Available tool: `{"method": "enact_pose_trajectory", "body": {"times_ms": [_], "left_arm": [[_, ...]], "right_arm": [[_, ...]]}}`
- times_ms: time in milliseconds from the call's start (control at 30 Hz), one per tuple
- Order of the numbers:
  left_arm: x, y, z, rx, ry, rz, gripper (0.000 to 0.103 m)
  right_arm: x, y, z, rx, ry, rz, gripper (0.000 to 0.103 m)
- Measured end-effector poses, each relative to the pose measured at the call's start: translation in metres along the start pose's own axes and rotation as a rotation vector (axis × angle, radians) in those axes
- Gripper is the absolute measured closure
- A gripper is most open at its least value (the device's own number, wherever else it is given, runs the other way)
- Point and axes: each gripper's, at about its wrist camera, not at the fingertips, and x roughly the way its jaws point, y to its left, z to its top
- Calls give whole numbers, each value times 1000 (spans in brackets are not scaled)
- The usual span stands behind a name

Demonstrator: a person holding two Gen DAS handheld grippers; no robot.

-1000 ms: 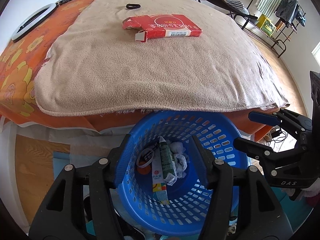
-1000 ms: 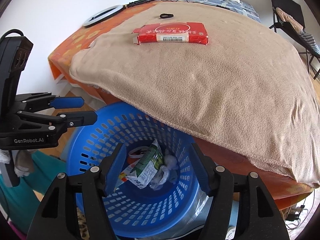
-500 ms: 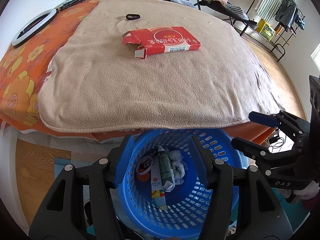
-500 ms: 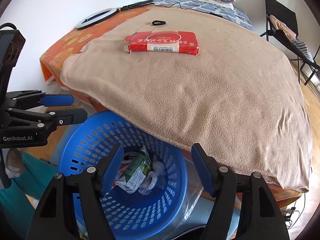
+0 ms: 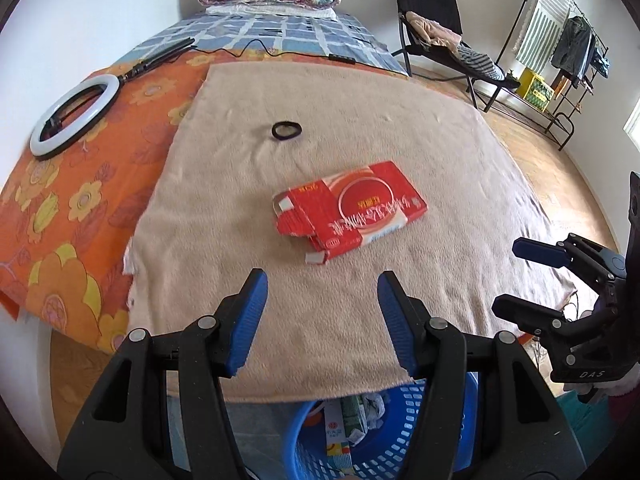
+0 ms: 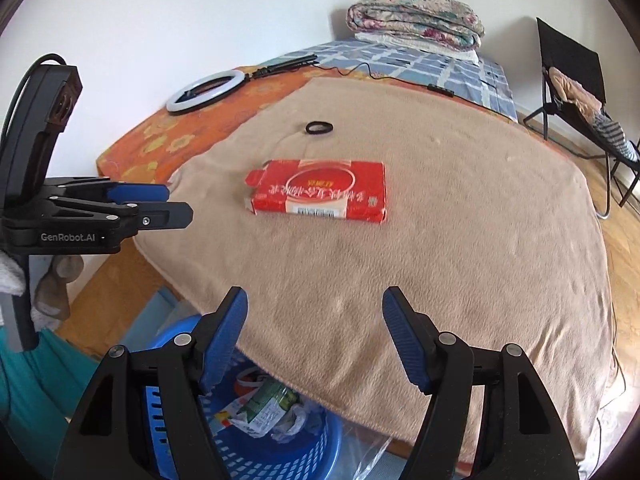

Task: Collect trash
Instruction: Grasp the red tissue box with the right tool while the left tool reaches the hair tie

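"GenRobot.AI" stands in white on the black body of the left gripper (image 6: 176,204), at the left edge of the right wrist view. "DAS" is printed small on the right gripper (image 5: 520,276), low at the right of the left wrist view. The red box (image 6: 320,192) on the blanket carries white Chinese characters, too blurred to read, and what looks like a barcode on its near side.

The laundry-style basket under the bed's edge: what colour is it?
Blue, with perforated walls: the basket shows best in the right wrist view, trash inside.
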Motion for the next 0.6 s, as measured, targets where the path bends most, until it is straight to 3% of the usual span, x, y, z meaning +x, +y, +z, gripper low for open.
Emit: {"method": "enact_pose_trajectory", "body": {"times_ms": [300, 600], "left_arm": [[36, 28, 68, -31, -36, -20, 44], [97, 51, 113, -82, 0, -25, 71]], "right_arm": [[37, -34, 67, 19, -7, 102, 33], [95, -50, 108, 18, 28, 194, 33]]}}
